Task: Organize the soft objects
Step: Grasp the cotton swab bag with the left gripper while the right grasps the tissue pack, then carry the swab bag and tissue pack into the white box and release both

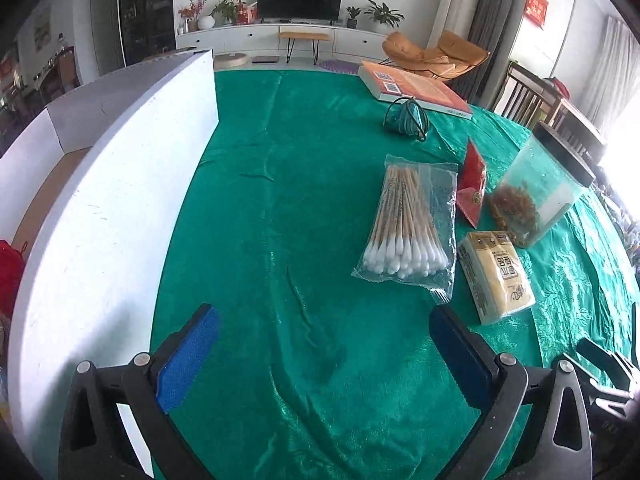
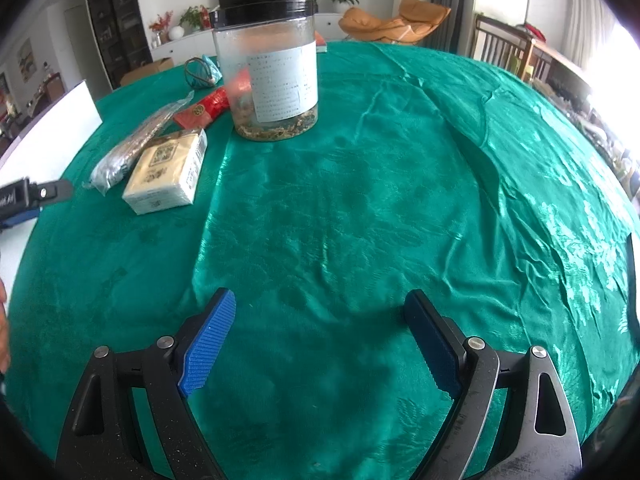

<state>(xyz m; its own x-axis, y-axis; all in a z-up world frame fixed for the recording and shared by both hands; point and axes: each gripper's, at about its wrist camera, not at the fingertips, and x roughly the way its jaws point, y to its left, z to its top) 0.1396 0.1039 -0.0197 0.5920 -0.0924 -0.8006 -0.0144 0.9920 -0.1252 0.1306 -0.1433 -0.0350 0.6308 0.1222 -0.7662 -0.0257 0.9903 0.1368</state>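
A clear bag of cotton swabs [image 1: 412,224] lies on the green tablecloth [image 1: 280,208], right of centre in the left wrist view. Beside it are a yellow tissue pack [image 1: 496,276], a red packet [image 1: 474,180] and a small teal pouch [image 1: 406,118]. My left gripper [image 1: 324,320] is open over bare cloth, short of the swabs. In the right wrist view the tissue pack [image 2: 168,170], the swab bag [image 2: 132,148] and the red packet [image 2: 204,110] lie far left. My right gripper [image 2: 320,304] is open above bare cloth, holding nothing.
A white box [image 1: 112,184] with an open top stands along the left edge. A clear jar [image 2: 268,68] with a black lid holds dried bits. A book [image 1: 416,86] lies at the far side. Chairs stand beyond the table's right edge.
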